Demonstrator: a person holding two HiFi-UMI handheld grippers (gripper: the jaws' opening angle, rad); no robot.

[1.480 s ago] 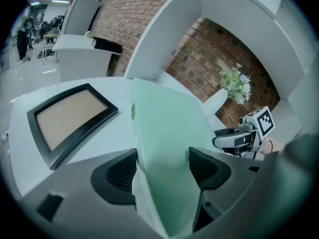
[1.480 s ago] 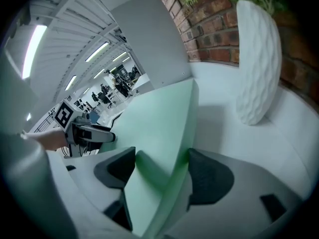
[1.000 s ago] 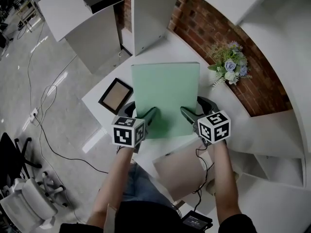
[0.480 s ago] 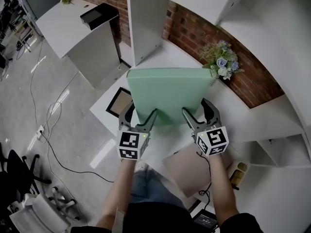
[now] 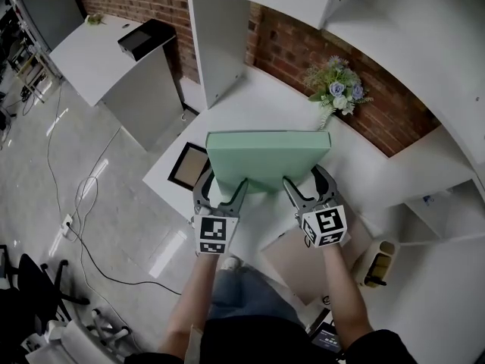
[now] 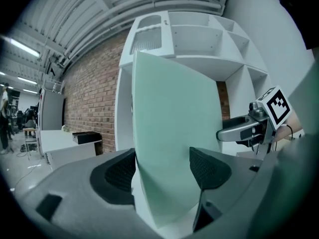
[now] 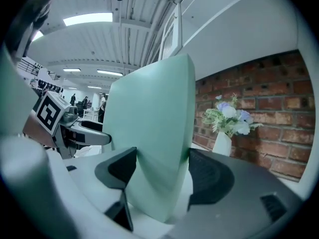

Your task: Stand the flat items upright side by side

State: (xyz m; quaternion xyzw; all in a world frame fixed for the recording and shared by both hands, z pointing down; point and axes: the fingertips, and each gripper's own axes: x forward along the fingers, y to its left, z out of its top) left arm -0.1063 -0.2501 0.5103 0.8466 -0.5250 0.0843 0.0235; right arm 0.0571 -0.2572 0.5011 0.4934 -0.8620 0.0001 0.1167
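A thick pale-green panel (image 5: 269, 158) stands nearly upright on its lower edge above the white table (image 5: 250, 101), its top edge toward me. My left gripper (image 5: 223, 193) is shut on its lower left corner, and my right gripper (image 5: 305, 189) is shut on its lower right corner. In the left gripper view the green panel (image 6: 174, 143) fills the gap between the jaws of the left gripper (image 6: 162, 171). The right gripper view shows the same panel (image 7: 149, 143) pinched in the right gripper (image 7: 159, 171). A dark picture frame (image 5: 188, 167) lies flat to the left. A brown board (image 5: 299, 260) lies under my right arm.
A white vase of flowers (image 5: 336, 89) stands at the back right against the brick wall. A tall white shelf upright (image 5: 220, 44) rises behind the panel. White shelving (image 5: 447, 203) is on the right. A yellow-green object (image 5: 379, 264) sits low at the right.
The green panel has been tipped up from a flatter tilt to nearly upright, its broad face now foreshortened. Both grippers stayed clamped on its lower corners.
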